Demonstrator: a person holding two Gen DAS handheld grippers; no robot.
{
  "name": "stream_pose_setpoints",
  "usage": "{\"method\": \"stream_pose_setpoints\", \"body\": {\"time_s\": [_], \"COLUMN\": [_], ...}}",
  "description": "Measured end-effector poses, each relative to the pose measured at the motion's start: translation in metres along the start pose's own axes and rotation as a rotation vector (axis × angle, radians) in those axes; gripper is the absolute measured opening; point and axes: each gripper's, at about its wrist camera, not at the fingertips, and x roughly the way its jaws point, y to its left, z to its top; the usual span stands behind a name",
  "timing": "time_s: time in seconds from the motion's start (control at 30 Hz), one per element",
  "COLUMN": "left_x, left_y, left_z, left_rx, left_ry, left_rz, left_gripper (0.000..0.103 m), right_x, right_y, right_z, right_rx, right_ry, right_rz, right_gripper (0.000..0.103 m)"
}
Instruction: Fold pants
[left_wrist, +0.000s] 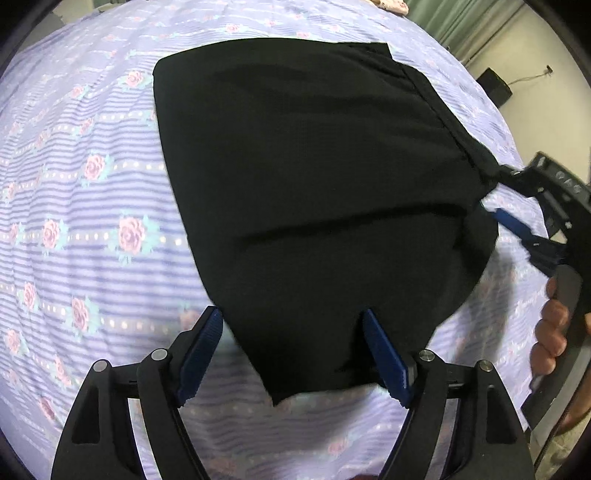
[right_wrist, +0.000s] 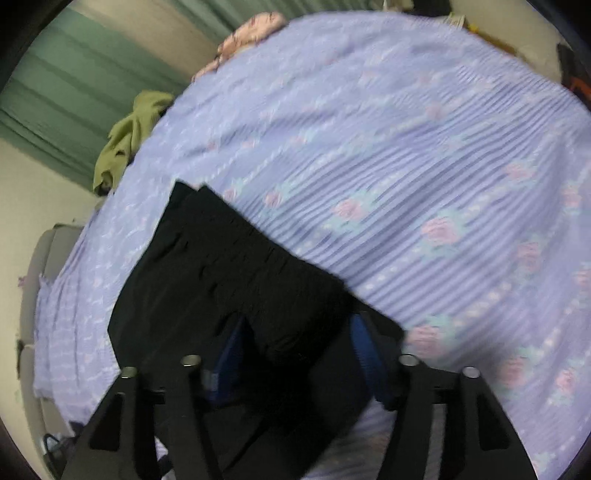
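Black pants (left_wrist: 314, 177) lie folded into a broad pad on a lilac flowered bedsheet (left_wrist: 92, 184). My left gripper (left_wrist: 291, 315) is open at the pants' near end. Its blue pads (left_wrist: 201, 354) stand wide apart and a loose corner of cloth lies between them, not pinched. My right gripper (left_wrist: 495, 195) comes in from the right at the pants' side edge, with a hand (left_wrist: 550, 332) on its handle. The right wrist view is blurred. There my right gripper (right_wrist: 299, 321) is open, and black cloth (right_wrist: 229, 266) lies slack between its pads.
An olive garment (right_wrist: 129, 140) hangs over the far edge of the bed, and a pink patterned cloth (right_wrist: 251, 29) lies at the far end. A green curtain (right_wrist: 74, 74) is behind. A black box (left_wrist: 495, 85) stands on the floor past the bed.
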Motion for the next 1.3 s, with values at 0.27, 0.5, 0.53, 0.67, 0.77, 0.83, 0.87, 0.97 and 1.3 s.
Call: {"method": "stream_pose_setpoints", "body": {"time_s": [0.27, 0.5, 0.53, 0.67, 0.77, 0.83, 0.87, 0.97, 1.3], "left_x": [-0.068, -0.108, -0.111, -0.126, -0.135, -0.138, -0.139, -0.142, -0.142], "left_y": [0.025, 0.047, 0.05, 0.065, 0.073, 0.078, 0.081, 0.09, 0.106], "left_z": [-0.032, -0.056, -0.057, -0.07, -0.086, -0.096, -0.101, -0.111, -0.102], "left_rx": [0.006, -0.005, -0.009, -0.031, -0.037, -0.044, -0.047, -0.054, -0.066], "left_ry": [-0.114, -0.162, -0.162, -0.169, -0.167, -0.155, -0.15, -0.136, -0.14], "left_rz": [0.025, 0.087, 0.093, 0.102, 0.115, 0.123, 0.123, 0.135, 0.18], "left_gripper": [0.078, 0.079, 0.079, 0.079, 0.079, 0.079, 0.079, 0.079, 0.079], "right_x": [-0.098, -0.096, -0.092, -0.072, -0.056, -0.047, -0.044, -0.029, 0.012], "right_y": [0.027, 0.046, 0.048, 0.053, 0.059, 0.065, 0.066, 0.072, 0.05], "right_z": [-0.03, -0.102, -0.109, -0.147, -0.166, -0.175, -0.178, -0.181, -0.182], "right_rx": [-0.068, -0.094, -0.092, -0.05, -0.012, 0.008, 0.013, 0.052, 0.361], "right_ry": [-0.198, -0.032, -0.005, 0.098, 0.155, 0.179, 0.184, 0.19, 0.105], "right_rz": [-0.048, 0.038, 0.048, 0.102, 0.132, 0.136, 0.138, 0.143, 0.185], "right_gripper": [0.086, 0.086, 0.086, 0.086, 0.086, 0.086, 0.086, 0.086, 0.086]}}
